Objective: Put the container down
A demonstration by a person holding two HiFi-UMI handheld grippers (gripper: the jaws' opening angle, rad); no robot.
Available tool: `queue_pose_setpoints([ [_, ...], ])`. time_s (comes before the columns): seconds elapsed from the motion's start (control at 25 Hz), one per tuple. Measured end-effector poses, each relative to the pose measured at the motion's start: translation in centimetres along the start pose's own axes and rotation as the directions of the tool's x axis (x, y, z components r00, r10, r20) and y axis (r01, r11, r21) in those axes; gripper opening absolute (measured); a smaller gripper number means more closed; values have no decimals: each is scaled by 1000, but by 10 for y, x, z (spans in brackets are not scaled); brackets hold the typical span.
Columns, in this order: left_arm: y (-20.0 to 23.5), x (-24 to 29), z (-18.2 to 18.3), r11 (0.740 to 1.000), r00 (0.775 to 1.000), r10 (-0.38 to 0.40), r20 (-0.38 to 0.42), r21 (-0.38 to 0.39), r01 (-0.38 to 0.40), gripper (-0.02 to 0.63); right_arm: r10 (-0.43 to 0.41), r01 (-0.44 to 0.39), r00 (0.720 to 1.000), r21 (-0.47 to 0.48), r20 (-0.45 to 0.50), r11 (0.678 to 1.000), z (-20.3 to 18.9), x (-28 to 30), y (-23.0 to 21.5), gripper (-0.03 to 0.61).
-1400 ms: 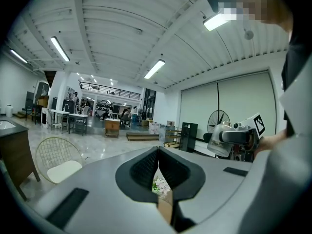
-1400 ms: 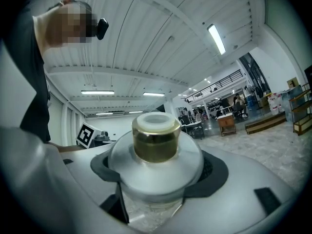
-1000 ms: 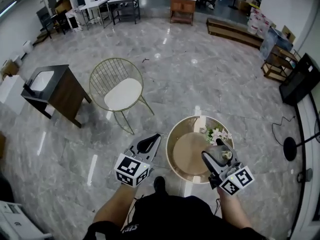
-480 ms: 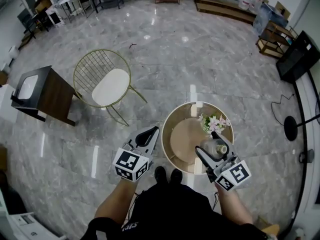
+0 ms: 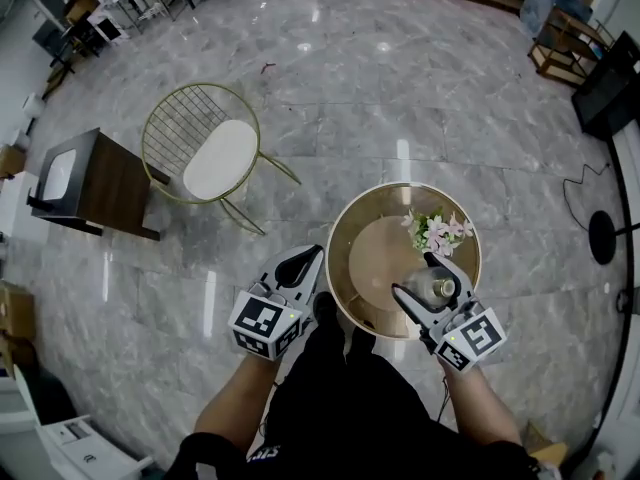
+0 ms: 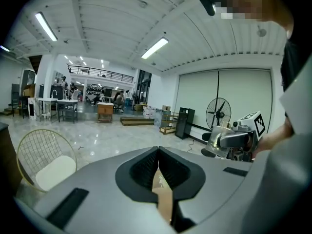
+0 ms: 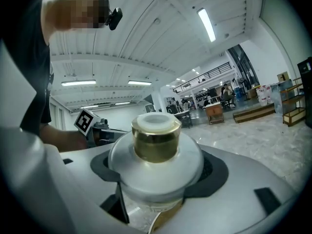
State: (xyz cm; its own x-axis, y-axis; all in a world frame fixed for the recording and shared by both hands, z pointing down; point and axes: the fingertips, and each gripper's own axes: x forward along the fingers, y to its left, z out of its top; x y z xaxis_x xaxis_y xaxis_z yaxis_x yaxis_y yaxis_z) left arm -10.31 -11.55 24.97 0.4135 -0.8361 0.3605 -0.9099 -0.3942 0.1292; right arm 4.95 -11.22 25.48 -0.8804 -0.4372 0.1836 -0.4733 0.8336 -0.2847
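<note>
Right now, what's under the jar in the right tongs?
The round table, with flowers nearby. The jar and right tongs cover the spot directly below, so contact cannot be judged.

The container (image 5: 436, 289) hung over the round table (image 5: 375, 260), before the flowers (image 5: 437, 232); the chair (image 5: 205, 153) stood farther left.

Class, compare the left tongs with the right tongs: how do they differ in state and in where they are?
The left tongs are shut with nothing between them; the right tongs are shut on a jar. The left tongs hang over the floor beside the round table; the right tongs are over that table. Both carry a marker cube.
</note>
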Motion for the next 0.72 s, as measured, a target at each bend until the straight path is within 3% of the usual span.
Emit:
queue_pose_setpoints([
  [0.16,2,19,-33,999,1000,-23,-20,-31,23,15,-2,2,1000,0,-23,1000,-26,14,-10,342],
  [0.4,42,57,-49,997,998,-51,-45,-52,48,17,-9,9,998,-2,-66,1000,-33,65,-36,342],
  [0.72,92,122,-124,993,991,-91,-102,-81,83,17,-25,27,992,17,-122,999,-91,124,-78,342],
])
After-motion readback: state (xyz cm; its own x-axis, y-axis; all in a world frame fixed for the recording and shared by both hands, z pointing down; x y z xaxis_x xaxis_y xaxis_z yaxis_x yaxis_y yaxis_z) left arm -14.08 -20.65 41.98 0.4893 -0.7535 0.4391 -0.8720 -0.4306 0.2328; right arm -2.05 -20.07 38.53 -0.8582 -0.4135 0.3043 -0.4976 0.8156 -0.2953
